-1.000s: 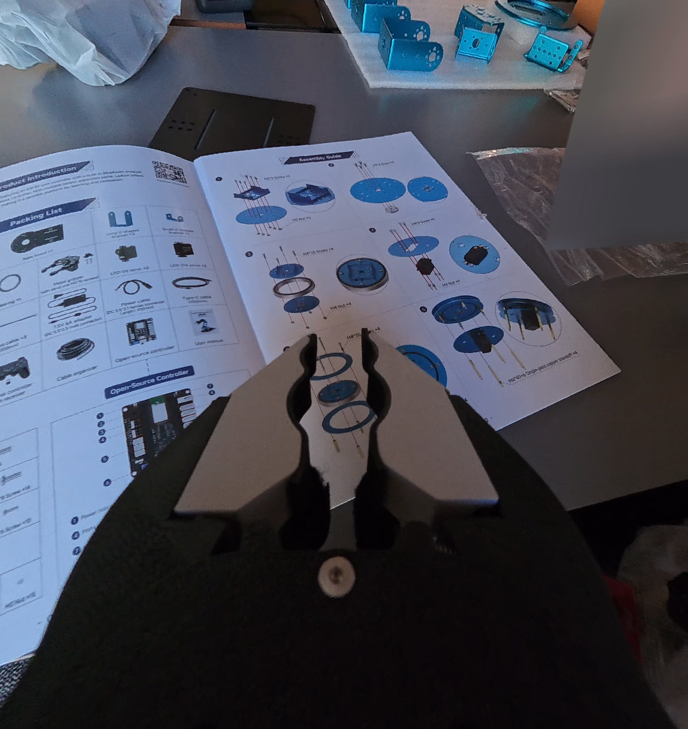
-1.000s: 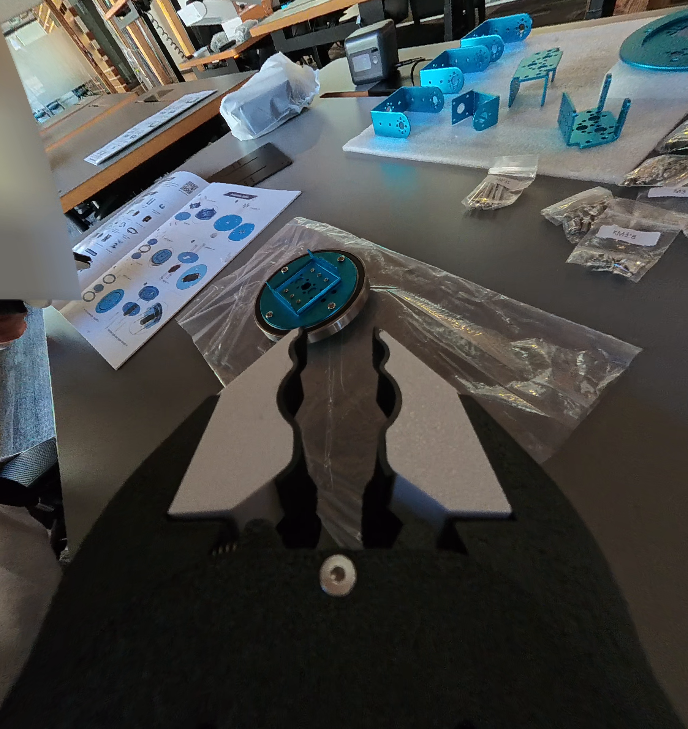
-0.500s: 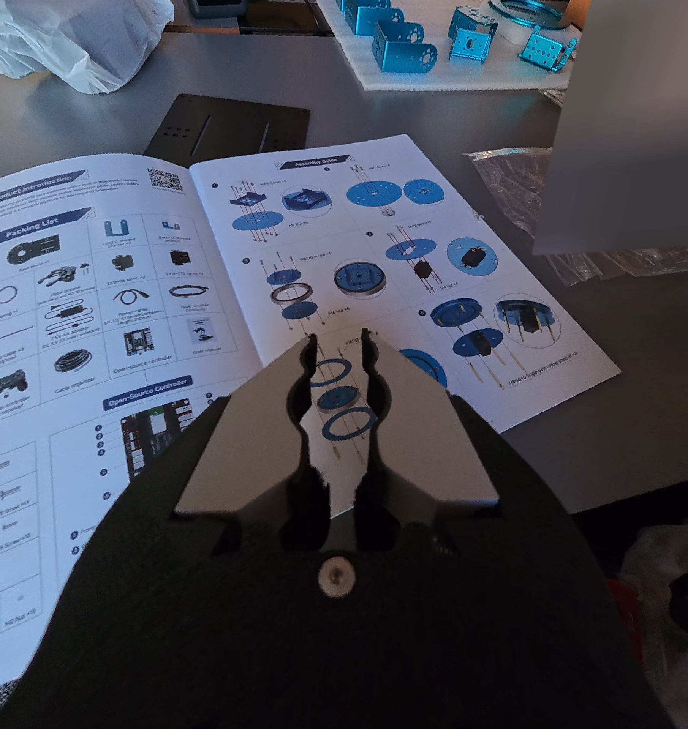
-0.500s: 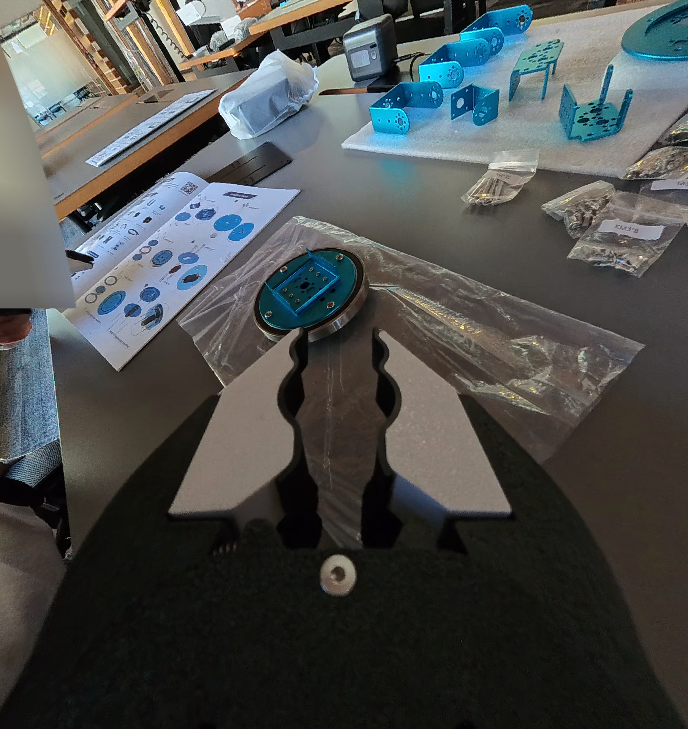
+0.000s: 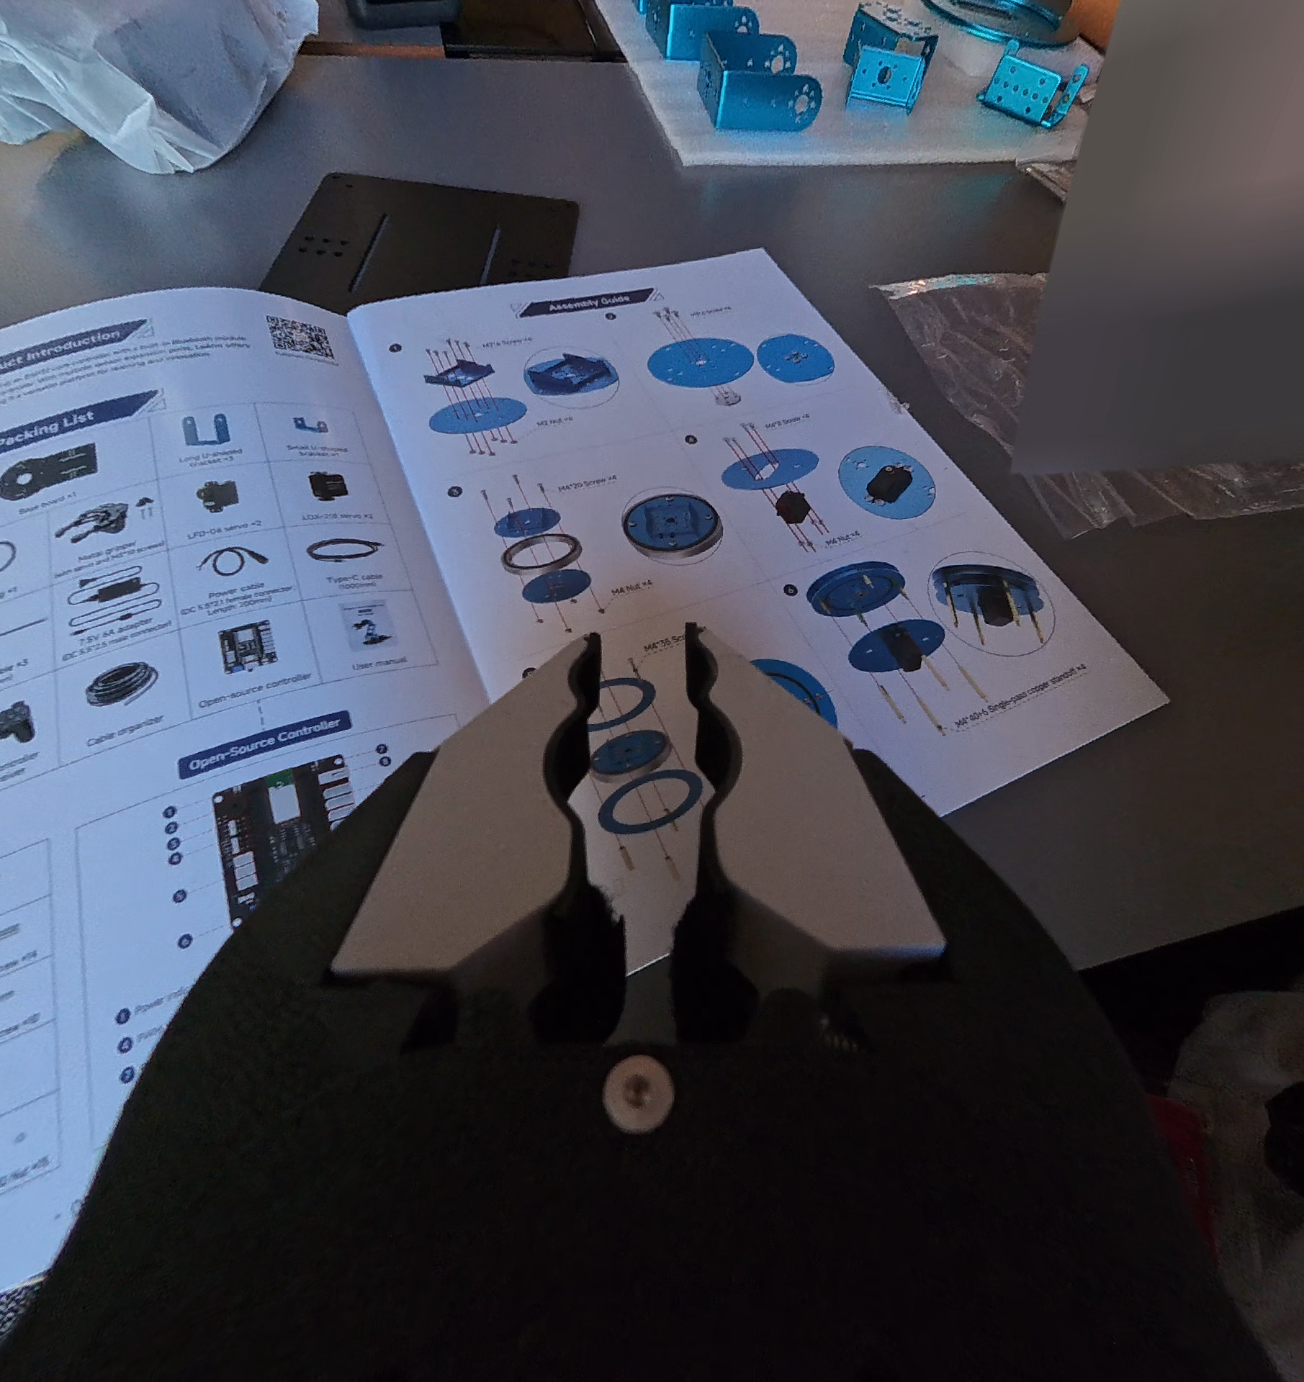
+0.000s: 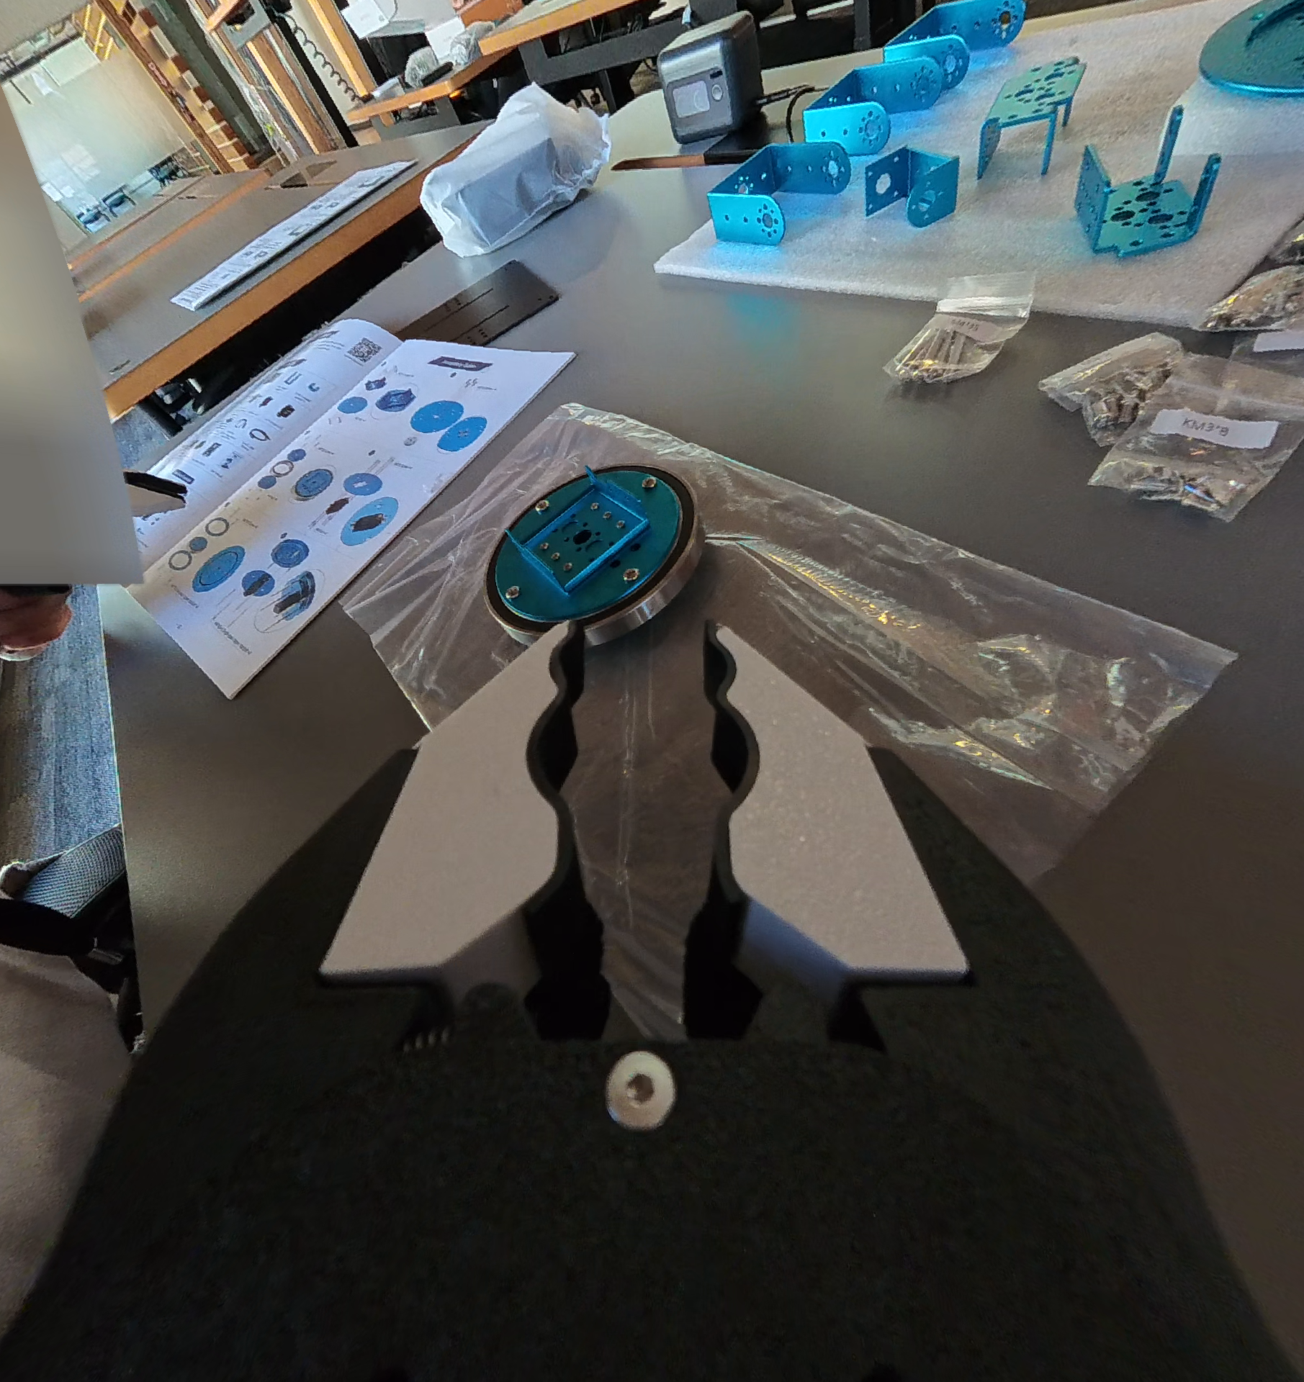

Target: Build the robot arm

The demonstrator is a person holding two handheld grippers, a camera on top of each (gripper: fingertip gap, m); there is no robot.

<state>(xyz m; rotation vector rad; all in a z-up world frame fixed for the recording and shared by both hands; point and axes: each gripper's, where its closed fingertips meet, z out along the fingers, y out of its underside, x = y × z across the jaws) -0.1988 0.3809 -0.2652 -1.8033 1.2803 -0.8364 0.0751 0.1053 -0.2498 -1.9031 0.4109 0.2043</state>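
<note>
1. The left gripper (image 5: 640, 639) hovers over the open instruction booklet (image 5: 424, 478) on the table (image 5: 1195, 673); its jaws stand slightly spread and hold nothing.
2. The right gripper (image 6: 640, 632) hangs just short of the round blue plate assembly (image 6: 592, 553), which lies on a clear plastic bag (image 6: 933, 636); its jaws are spread, empty.
3. Blue brackets (image 6: 783, 198) rest on white foam (image 6: 895, 277) farther back, with screw bags (image 6: 1195, 456) to the right.

Glossy paper booklet (image 5: 708, 464); crinkled clear plastic bag (image 6: 895, 598); blue anodised metal brackets (image 6: 783, 194); matt grey table (image 6: 708, 351).
</note>
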